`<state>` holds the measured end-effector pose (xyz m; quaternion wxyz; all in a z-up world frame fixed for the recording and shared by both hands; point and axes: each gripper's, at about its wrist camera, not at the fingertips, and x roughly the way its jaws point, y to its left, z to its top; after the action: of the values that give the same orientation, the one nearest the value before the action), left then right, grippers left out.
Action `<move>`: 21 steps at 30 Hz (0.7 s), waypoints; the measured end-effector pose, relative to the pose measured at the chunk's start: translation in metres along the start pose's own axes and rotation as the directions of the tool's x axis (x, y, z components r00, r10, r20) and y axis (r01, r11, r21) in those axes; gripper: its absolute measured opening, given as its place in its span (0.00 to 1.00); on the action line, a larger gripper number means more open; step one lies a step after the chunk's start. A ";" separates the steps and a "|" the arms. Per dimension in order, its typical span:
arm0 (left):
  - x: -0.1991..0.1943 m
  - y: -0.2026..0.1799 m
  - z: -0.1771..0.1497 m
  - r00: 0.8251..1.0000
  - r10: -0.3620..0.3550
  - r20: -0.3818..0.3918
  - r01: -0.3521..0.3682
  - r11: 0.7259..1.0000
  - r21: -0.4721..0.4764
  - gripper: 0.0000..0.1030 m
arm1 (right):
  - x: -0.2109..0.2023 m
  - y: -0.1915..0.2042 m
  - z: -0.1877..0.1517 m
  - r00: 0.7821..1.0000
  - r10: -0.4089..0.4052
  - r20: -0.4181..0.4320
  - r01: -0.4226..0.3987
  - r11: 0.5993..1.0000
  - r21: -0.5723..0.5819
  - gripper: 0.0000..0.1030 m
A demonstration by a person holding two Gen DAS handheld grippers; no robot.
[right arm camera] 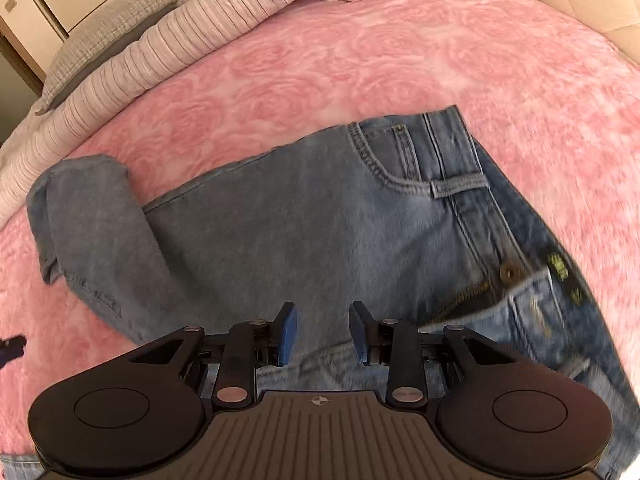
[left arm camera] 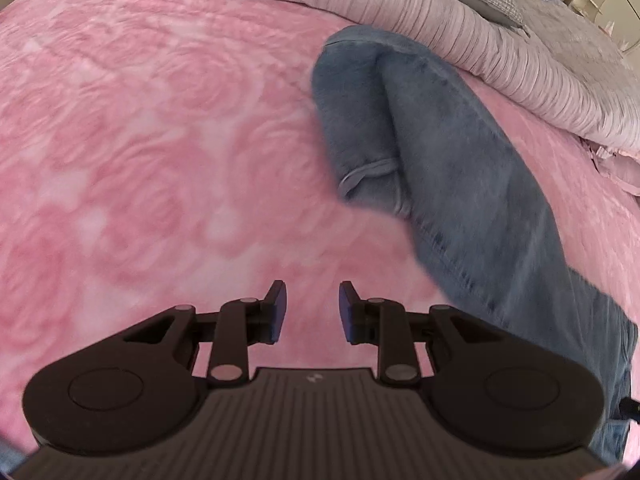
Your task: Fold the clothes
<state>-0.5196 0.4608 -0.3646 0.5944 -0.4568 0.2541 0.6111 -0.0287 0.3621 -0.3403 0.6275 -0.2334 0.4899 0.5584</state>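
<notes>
I am viewing a pair of faded blue denim jeans lying on a pink rose-embossed plush blanket, and I am taking the jeans as the landmark for every place named here. Their long axis is running from the buttoned waistband at one end to the doubled-back leg hems at the other, which are lying near a ribbed pale lilac quilt bunched along the blanket's far edge. I am holding the right gripper directly over the jeans, above the thigh panel and just beside the open fly; its blue pads are standing partly apart with nothing between them. I am holding the left gripper off the jeans, over bare blanket to the left of the leg section; its jaws are likewise partly apart and gripping nothing. The right hand is therefore the nearer one, already above the denim, whereas the left must travel rightward to reach the leg edge. In my judgement the fold is only partly made, and the coming grasp depends on both grippers meeting the jeans along that axis.
</notes>
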 end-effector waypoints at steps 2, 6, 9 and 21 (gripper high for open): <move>0.015 -0.006 0.012 1.000 0.001 0.012 0.000 1.000 -0.016 0.23 | 0.006 -0.007 0.006 1.000 -0.004 -0.006 0.004 1.000 0.016 0.32; 0.039 -0.010 0.034 0.999 0.030 0.031 -0.029 0.999 -0.041 0.23 | 0.015 -0.019 0.014 0.999 -0.026 -0.018 0.027 0.998 0.053 0.32; 0.054 -0.012 0.046 0.999 0.025 0.040 -0.022 0.998 -0.057 0.27 | 0.020 -0.023 0.018 0.999 -0.037 -0.023 0.039 0.997 0.066 0.32; -0.001 -0.002 0.085 0.970 -0.001 0.243 -0.010 0.999 0.045 0.04 | 0.031 -0.011 0.022 0.998 -0.056 -0.039 0.058 0.997 0.054 0.32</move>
<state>-0.5396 0.5337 -0.3249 0.6300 -0.3640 0.1944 0.6579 -0.0134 0.3927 -0.3615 0.6402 -0.2400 0.5100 0.5220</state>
